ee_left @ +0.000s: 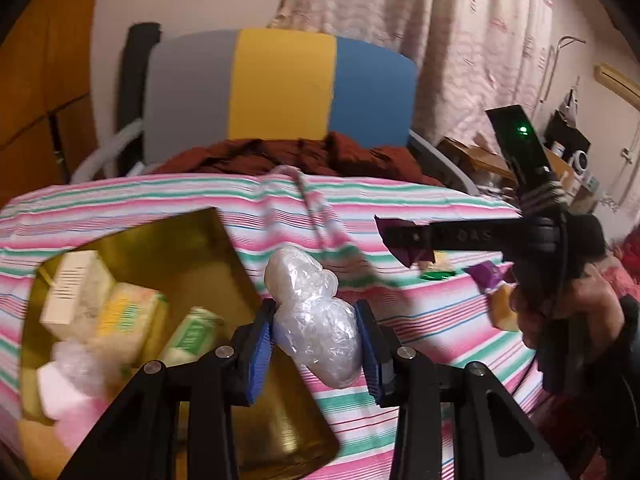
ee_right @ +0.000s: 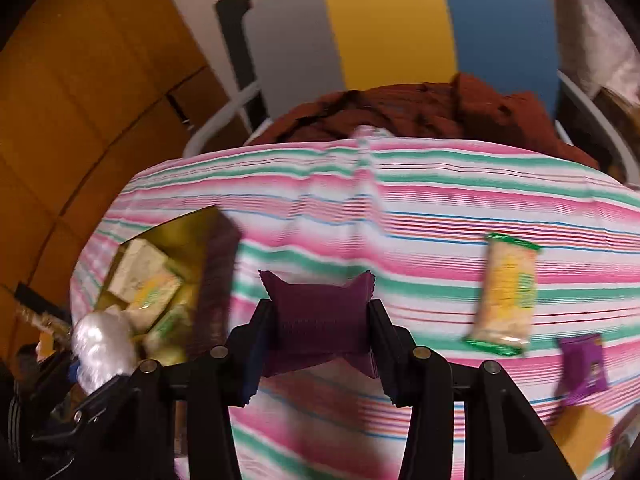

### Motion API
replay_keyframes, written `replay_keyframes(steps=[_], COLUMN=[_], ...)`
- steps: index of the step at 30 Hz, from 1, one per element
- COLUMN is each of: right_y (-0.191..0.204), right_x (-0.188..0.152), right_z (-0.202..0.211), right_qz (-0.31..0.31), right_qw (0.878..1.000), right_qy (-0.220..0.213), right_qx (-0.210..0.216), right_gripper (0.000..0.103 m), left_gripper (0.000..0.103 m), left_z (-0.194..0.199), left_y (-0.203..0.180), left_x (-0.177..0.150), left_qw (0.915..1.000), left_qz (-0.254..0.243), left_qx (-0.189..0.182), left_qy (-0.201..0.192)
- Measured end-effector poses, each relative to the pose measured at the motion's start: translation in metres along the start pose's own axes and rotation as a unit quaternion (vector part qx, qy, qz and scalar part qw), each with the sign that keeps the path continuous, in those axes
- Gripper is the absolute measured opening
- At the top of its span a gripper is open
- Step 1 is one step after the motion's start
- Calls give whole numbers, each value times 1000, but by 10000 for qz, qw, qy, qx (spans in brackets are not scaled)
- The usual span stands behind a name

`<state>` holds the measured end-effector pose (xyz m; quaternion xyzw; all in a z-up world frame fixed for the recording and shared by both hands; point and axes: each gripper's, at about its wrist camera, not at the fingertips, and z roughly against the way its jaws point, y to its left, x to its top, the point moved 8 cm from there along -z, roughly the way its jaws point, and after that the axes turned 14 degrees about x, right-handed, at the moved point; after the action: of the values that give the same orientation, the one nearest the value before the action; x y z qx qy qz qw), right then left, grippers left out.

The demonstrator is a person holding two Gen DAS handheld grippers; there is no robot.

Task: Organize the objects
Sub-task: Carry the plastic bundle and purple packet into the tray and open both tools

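Observation:
My left gripper [ee_left: 316, 340] is shut on a clear crinkled plastic bundle [ee_left: 316, 316], held just right of a gold tray [ee_left: 192, 236] that holds several snack packs [ee_left: 124, 312]. My right gripper [ee_right: 320, 336] is shut on a dark purple snack packet [ee_right: 320, 316] above the striped cloth. In the left wrist view the right gripper [ee_left: 404, 244] shows at the right with a person's hand [ee_left: 568, 312] on it, the purple packet [ee_left: 400, 242] in its fingers. The plastic bundle [ee_right: 102, 344] and gold tray [ee_right: 192, 228] also show at the lower left of the right wrist view.
A pink, green and white striped cloth [ee_right: 400, 208] covers the table. On it lie a green-edged cracker pack [ee_right: 506, 296], a purple packet [ee_right: 584, 364] and an orange item [ee_right: 580, 428]. Behind stands a grey, yellow and blue chair [ee_left: 280, 88] with a brown cloth [ee_left: 296, 156].

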<state>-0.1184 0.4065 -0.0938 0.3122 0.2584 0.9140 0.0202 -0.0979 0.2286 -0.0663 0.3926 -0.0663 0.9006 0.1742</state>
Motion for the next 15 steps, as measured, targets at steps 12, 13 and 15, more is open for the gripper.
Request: replay_keyframes(steps=[12, 13, 15], right_y=[107, 111, 124], right_x=[-36, -36, -34], right_z=[-50, -53, -64], right_qz=[504, 518, 570], right_qw=[9961, 9958, 9952], right_qy=[487, 514, 570], right_qx=[541, 549, 563], right_gripper=[48, 48, 48], left_gripper=[39, 39, 39], left_z=[30, 31, 32], left_y=[139, 150, 172], left_x=[-33, -37, -46], left_qw=[9916, 9898, 9861], left_qz=[1130, 1246, 1458], left_qx=[634, 686, 798], left_qy=[-40, -15, 50])
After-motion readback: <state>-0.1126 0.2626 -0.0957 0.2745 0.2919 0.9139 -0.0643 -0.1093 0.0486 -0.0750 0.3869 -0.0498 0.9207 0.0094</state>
